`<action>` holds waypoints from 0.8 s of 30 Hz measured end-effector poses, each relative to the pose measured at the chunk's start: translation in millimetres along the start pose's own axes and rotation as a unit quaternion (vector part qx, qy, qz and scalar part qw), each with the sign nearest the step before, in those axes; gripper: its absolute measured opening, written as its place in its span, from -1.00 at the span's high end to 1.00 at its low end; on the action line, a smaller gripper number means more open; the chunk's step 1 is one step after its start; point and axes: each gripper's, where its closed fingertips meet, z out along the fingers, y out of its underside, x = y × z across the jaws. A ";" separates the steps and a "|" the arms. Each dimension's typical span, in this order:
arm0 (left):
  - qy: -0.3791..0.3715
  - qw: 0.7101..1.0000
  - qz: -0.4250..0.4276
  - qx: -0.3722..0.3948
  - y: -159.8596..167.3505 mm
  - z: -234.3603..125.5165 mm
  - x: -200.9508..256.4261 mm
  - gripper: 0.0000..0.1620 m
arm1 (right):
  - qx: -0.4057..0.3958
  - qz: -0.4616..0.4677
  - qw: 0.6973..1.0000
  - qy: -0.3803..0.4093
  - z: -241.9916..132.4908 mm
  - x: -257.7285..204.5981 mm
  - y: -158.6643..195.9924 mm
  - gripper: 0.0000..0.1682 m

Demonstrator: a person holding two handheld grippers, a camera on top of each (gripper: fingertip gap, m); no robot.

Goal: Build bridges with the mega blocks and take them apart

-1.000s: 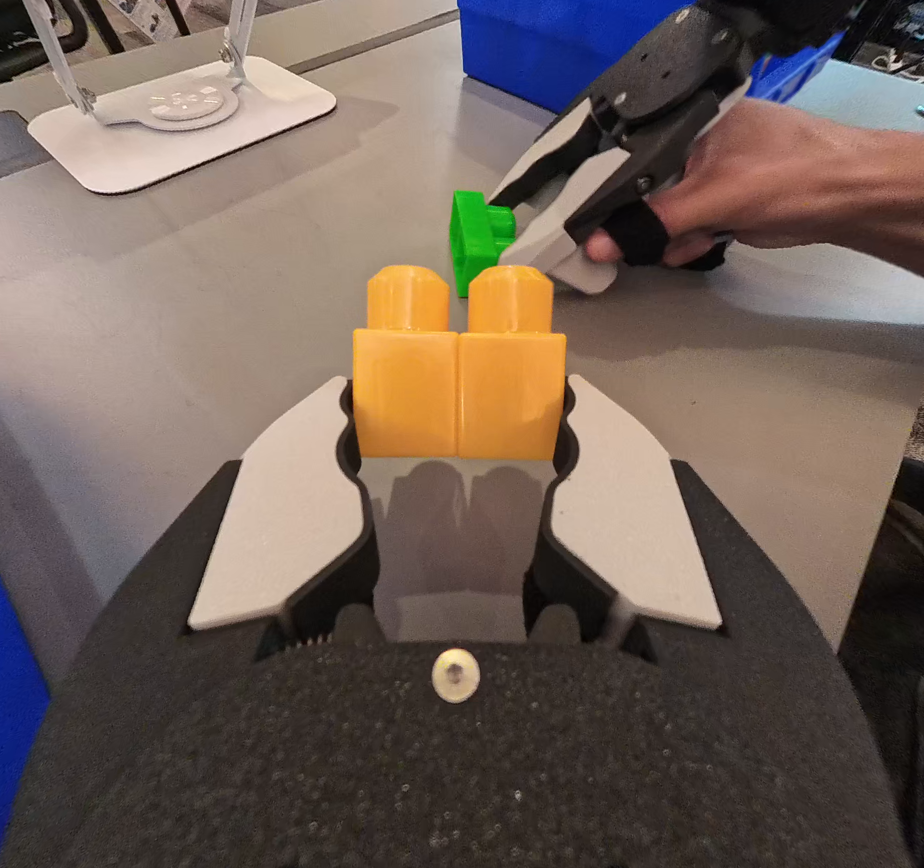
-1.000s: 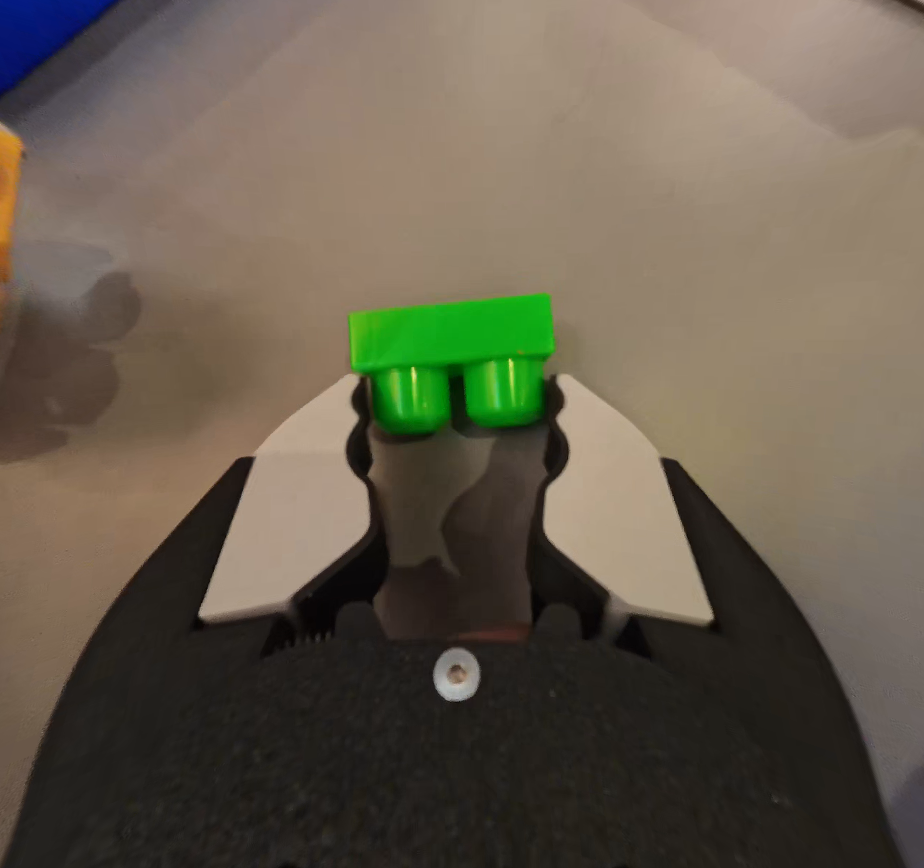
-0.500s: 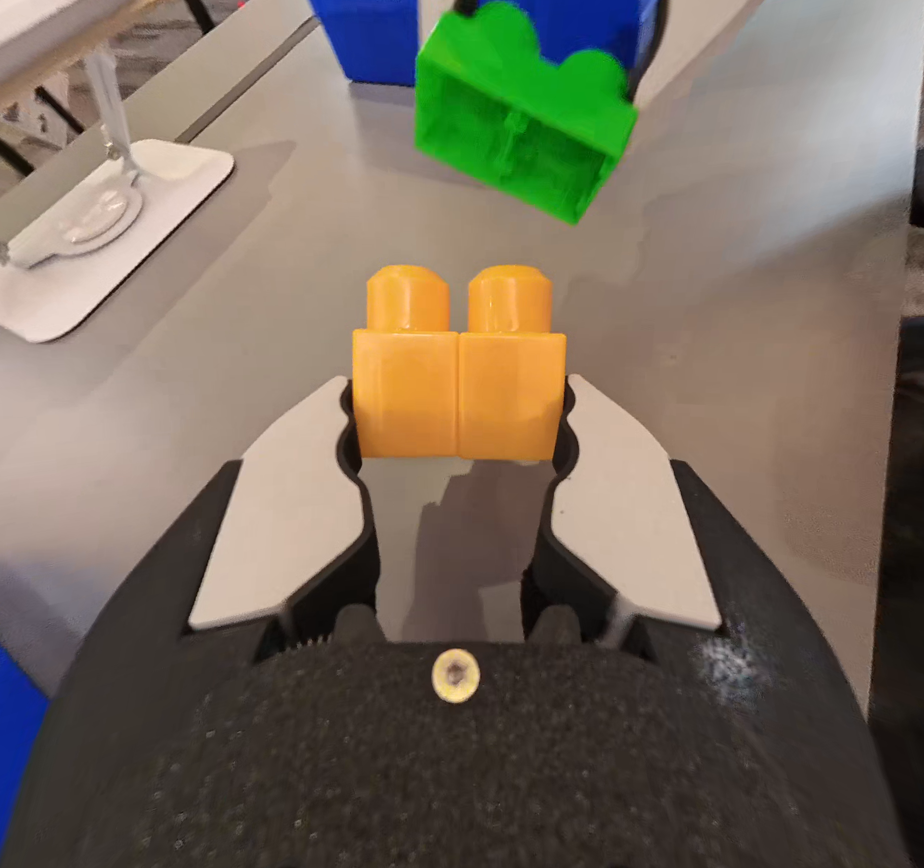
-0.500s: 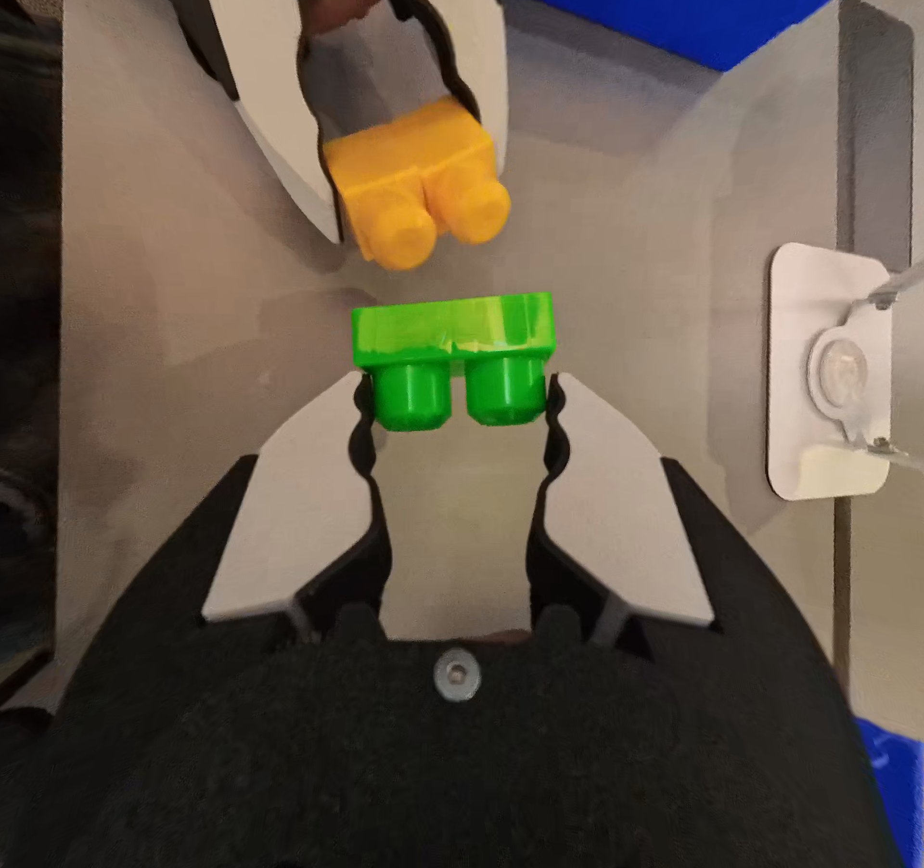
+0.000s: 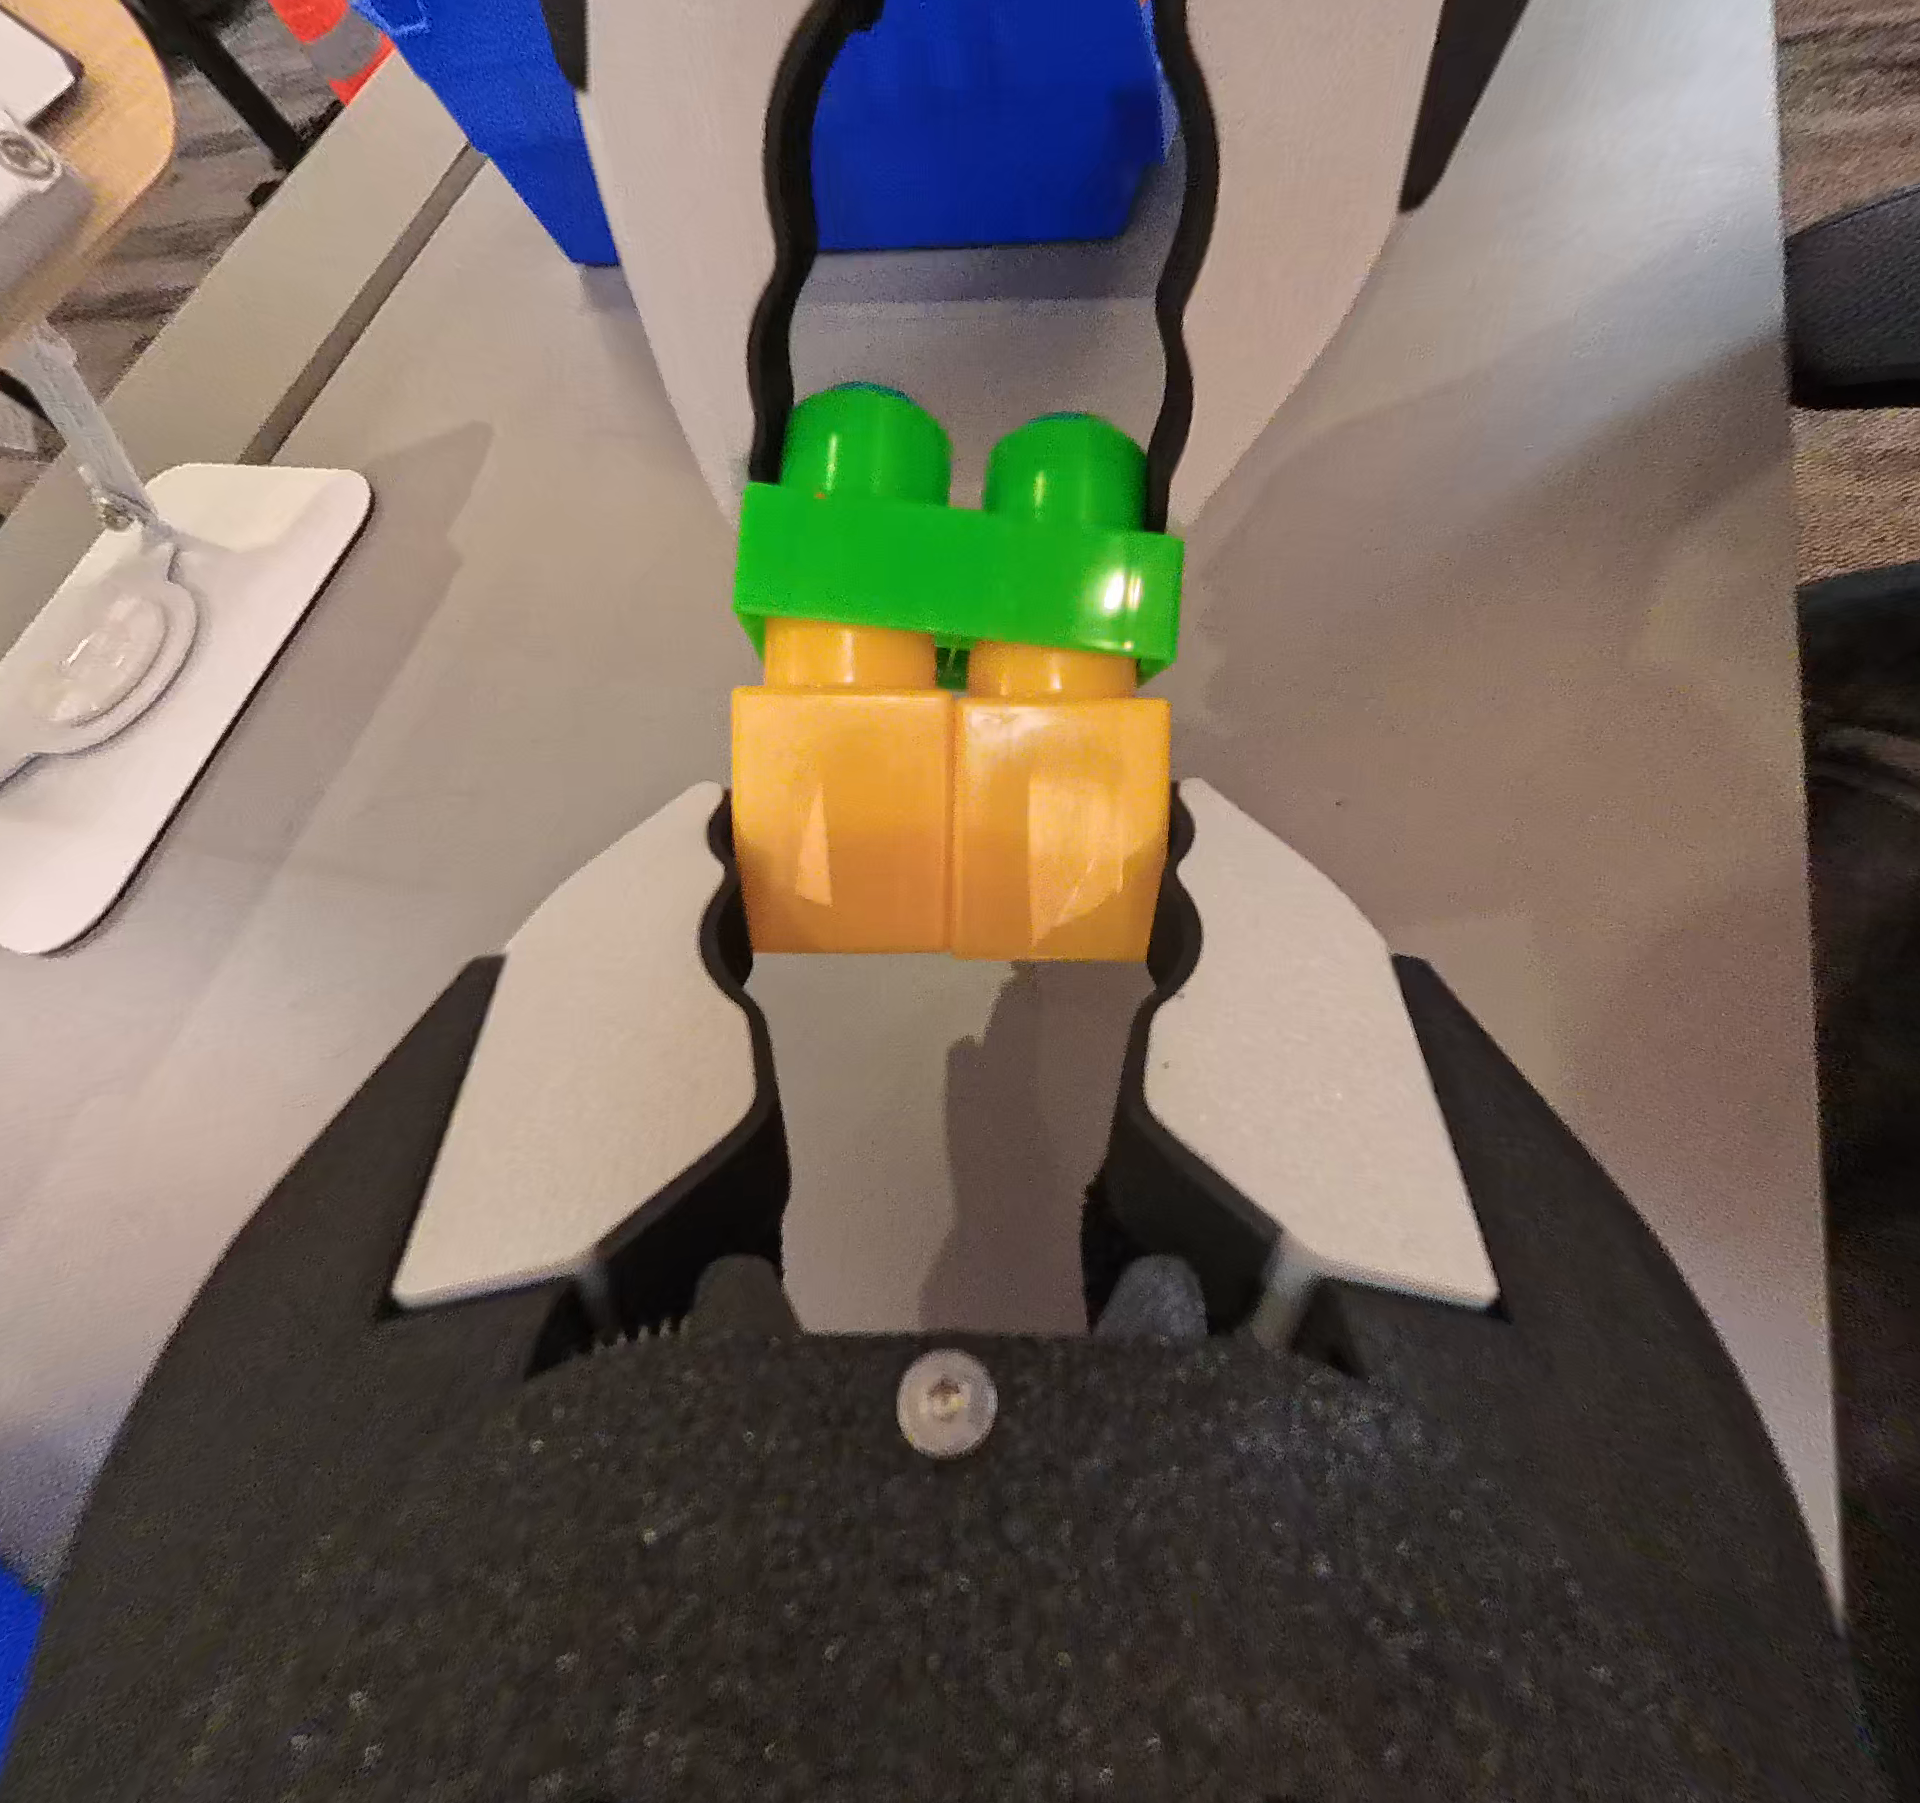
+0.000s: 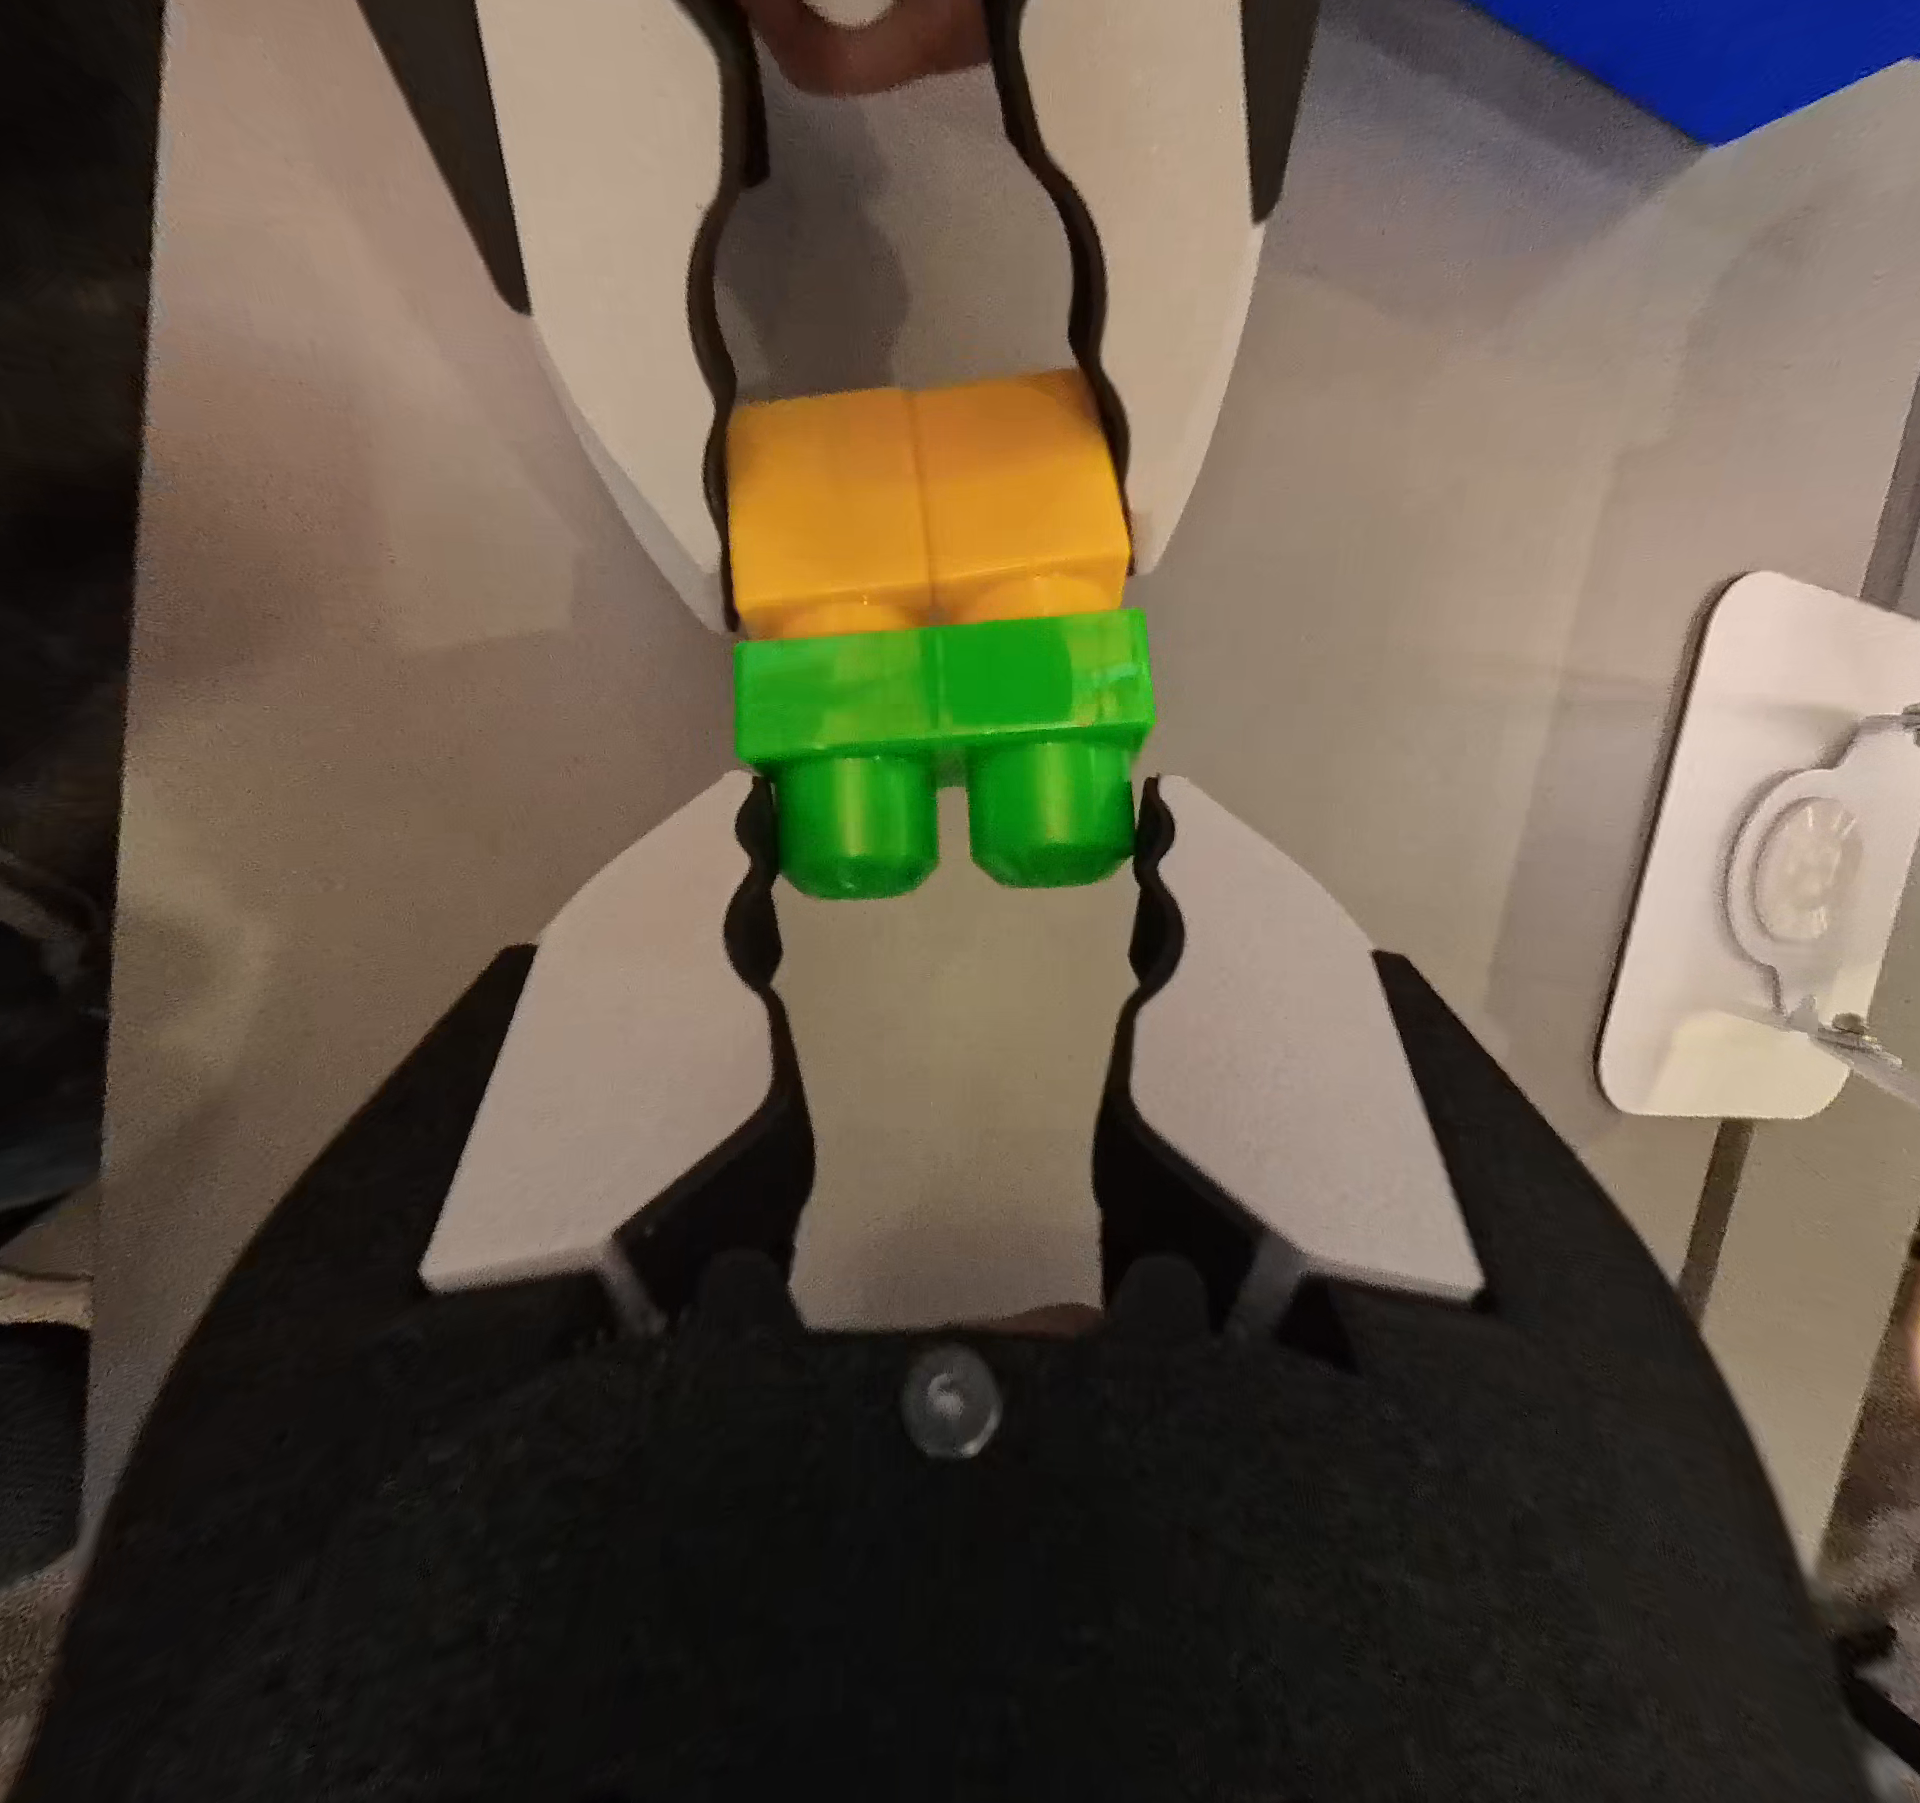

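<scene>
While the left gripper clamps the yellow block and the right gripper clamps the green block's two studs, the green block sits slightly tilted over the yellow studs, both held above the grey worktop. How deep the studs are seated is hidden. Far behind, a blue bin is partly covered, and a white stand base is cut off at left.

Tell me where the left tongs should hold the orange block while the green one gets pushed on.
Keep the left tongs across the orange block's flat end faces, low on its body, coming from the base side. Its studs face the green block, held by the right tongs and sitting slightly askew, so that end must stay clear.
</scene>
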 end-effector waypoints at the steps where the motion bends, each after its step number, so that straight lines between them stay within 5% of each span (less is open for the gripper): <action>1: -0.003 1.000 0.004 -0.003 -0.5 2.0 0.9 0.07 | -0.016 -0.007 1.000 0.005 1.5 0.7 3.4 0.21; 6: -0.006 0.999 -0.010 0.044 -15.3 -4.7 1.7 0.08 | 0.036 0.006 0.999 -0.017 4.1 -2.1 0.2 0.22; 24: 0.025 0.999 -0.016 0.019 0.6 7.7 11.7 0.09 | 0.083 0.025 0.995 -0.056 33.8 -12.8 7.3 0.23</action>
